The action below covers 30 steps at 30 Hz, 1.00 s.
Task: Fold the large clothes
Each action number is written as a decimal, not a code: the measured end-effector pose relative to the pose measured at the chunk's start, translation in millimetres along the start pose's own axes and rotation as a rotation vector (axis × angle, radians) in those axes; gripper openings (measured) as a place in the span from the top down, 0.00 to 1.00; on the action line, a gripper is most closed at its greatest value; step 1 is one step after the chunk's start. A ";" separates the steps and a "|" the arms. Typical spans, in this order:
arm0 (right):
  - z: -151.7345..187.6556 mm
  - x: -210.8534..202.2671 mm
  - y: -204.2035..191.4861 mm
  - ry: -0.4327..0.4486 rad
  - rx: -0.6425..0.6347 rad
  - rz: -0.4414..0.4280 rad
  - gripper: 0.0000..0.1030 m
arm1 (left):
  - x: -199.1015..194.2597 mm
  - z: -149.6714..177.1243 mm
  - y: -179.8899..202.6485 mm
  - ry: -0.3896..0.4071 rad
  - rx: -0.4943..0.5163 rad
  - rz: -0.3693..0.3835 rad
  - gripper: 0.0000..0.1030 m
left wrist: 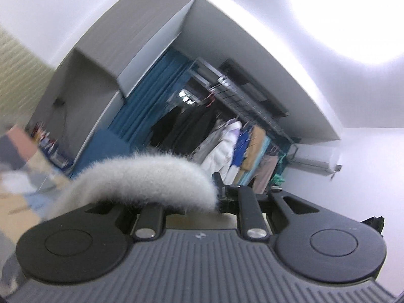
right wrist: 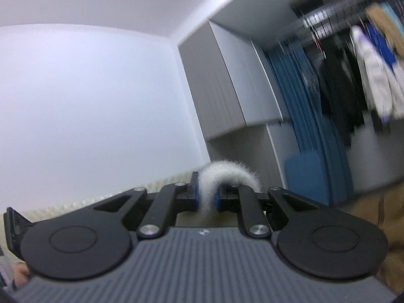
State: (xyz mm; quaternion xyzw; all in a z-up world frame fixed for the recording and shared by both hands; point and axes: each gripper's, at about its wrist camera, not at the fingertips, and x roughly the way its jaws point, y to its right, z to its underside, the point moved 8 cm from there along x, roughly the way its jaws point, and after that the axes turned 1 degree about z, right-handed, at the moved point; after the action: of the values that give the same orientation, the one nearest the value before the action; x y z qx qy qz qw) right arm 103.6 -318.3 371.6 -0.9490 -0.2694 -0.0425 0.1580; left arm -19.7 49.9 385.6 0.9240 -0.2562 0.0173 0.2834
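A fuzzy light-grey garment (left wrist: pixel 141 174) arches over my left gripper (left wrist: pixel 217 197), whose jaws are shut on its edge; the cloth drapes off to the left and hides the left finger. In the right wrist view the same fuzzy grey garment (right wrist: pixel 227 174) loops up between the blue-padded fingers of my right gripper (right wrist: pixel 207 199), which is shut on it. Both grippers are raised and point up toward the walls and ceiling. The rest of the garment hangs below, out of view.
A grey wardrobe (left wrist: pixel 106 60) and blue curtain (left wrist: pixel 151 96) stand ahead, also in the right wrist view (right wrist: pixel 227 80). A rack of hanging clothes (left wrist: pixel 227 141) fills the open closet. An air conditioner (left wrist: pixel 318 161) is on the wall. A tan surface (right wrist: pixel 378 212) lies at lower right.
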 end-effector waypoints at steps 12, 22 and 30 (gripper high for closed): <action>-35.0 87.1 29.5 -0.046 -0.184 0.149 0.86 | 72.5 -36.8 -8.4 -0.037 0.095 -0.085 0.80; 105.9 176.8 159.8 -0.228 -0.042 0.290 0.86 | 210.4 83.6 -189.9 -0.223 0.049 -0.250 0.80; 217.9 249.2 252.2 -0.303 0.038 0.394 0.86 | 348.4 190.3 -332.0 -0.335 0.055 -0.363 0.79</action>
State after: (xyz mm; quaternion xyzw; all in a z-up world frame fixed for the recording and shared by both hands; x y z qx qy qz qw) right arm 447.1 -326.9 136.8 -0.9756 -0.1006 0.1368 0.1390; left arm 421.6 22.0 116.9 0.9522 -0.1288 -0.1805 0.2099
